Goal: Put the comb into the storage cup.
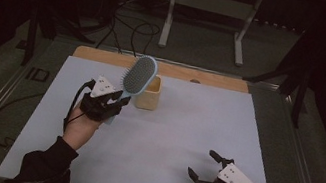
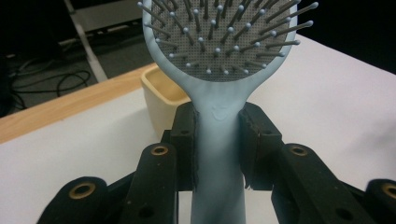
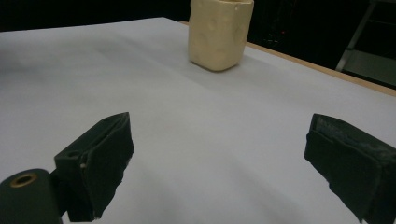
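A light blue hairbrush (image 1: 139, 74) is held by its handle in my left gripper (image 1: 116, 101), which is shut on it. The bristled head tilts up and toward the cream cup (image 1: 148, 93) behind it. In the left gripper view both pads (image 2: 184, 140) press the hairbrush handle (image 2: 218, 154), with the cream cup (image 2: 161, 95) just beyond. My right gripper (image 1: 202, 163) rests low at the near right of the table, jaws wide open and nothing between them. The right gripper view shows the cream cup (image 3: 219, 32) far off between the open fingertips (image 3: 107, 163).
A white sheet (image 1: 184, 131) covers the table, with a wooden strip (image 1: 214, 78) bare along the far edge. A metal frame (image 1: 210, 13) and cables lie on the dark floor beyond. Table rails run along both sides.
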`<action>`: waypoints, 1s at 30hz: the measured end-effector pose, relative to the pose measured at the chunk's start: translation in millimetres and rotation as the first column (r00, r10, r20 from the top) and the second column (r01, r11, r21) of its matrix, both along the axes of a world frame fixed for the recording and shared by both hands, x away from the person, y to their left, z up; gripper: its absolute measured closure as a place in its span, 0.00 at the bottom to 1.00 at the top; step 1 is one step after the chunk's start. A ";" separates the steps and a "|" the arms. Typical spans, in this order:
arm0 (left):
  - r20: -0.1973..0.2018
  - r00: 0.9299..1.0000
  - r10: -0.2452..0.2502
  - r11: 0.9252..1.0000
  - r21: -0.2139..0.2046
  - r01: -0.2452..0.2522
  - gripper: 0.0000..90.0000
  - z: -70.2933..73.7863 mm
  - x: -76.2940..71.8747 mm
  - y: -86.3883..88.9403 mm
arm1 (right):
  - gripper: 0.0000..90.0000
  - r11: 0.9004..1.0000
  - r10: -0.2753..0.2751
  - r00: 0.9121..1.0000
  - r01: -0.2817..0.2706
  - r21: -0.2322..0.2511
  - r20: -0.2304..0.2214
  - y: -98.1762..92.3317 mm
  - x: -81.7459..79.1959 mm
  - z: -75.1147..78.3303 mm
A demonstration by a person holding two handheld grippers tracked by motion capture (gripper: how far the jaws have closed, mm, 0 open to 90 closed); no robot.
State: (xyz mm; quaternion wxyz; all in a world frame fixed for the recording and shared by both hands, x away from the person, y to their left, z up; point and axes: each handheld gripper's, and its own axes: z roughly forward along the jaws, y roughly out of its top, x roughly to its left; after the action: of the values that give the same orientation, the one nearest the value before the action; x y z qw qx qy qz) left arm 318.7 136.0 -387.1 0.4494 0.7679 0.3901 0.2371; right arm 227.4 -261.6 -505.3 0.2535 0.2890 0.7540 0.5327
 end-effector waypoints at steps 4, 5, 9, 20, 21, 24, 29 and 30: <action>0.011 1.000 0.005 1.000 -0.003 -0.005 0.78 1.0 4.1 -2.3 | 0.08 1.000 0.001 1.000 -0.001 -0.003 0.002 -0.1 0.0 0.0; 0.017 1.000 0.008 1.000 -0.005 -0.008 0.78 1.3 4.7 -2.7 | 0.08 1.000 0.001 1.000 -0.001 -0.001 0.001 -0.2 0.1 0.1; 0.023 1.000 0.005 1.000 -0.010 -0.005 0.78 3.5 6.8 -4.7 | 0.08 1.000 -0.001 1.000 0.001 -0.001 0.003 -0.1 -0.1 0.2; 0.064 0.998 0.021 1.000 -0.023 -0.020 0.78 10.8 14.0 -10.4 | 0.08 1.000 -0.001 1.000 0.001 0.001 0.000 0.0 -0.3 0.3; 0.067 0.998 0.020 0.999 -0.026 -0.019 0.78 12.0 15.1 -10.9 | 0.08 1.000 0.000 1.000 0.000 0.001 0.002 -0.1 -0.1 0.3; 0.074 0.997 0.025 0.999 -0.037 -0.022 0.78 14.0 17.5 -12.8 | 0.08 1.000 -0.001 1.000 0.001 0.004 -0.003 0.0 0.0 0.0; 0.092 0.995 0.027 0.999 -0.048 -0.023 0.78 18.5 22.9 -16.2 | 0.08 1.000 -0.001 1.000 0.001 0.003 -0.002 0.0 0.0 0.0; 0.089 0.996 0.025 0.998 -0.057 -0.020 0.78 19.7 24.5 -16.7 | 0.08 1.000 -0.001 1.000 0.001 0.002 -0.002 -0.1 -0.1 0.1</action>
State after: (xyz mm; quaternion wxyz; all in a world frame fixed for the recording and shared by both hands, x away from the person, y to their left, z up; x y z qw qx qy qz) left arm 343.2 119.3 -367.4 0.4850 0.7393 0.3845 0.2653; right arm 227.3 -261.7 -505.2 0.2528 0.2900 0.7535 0.5331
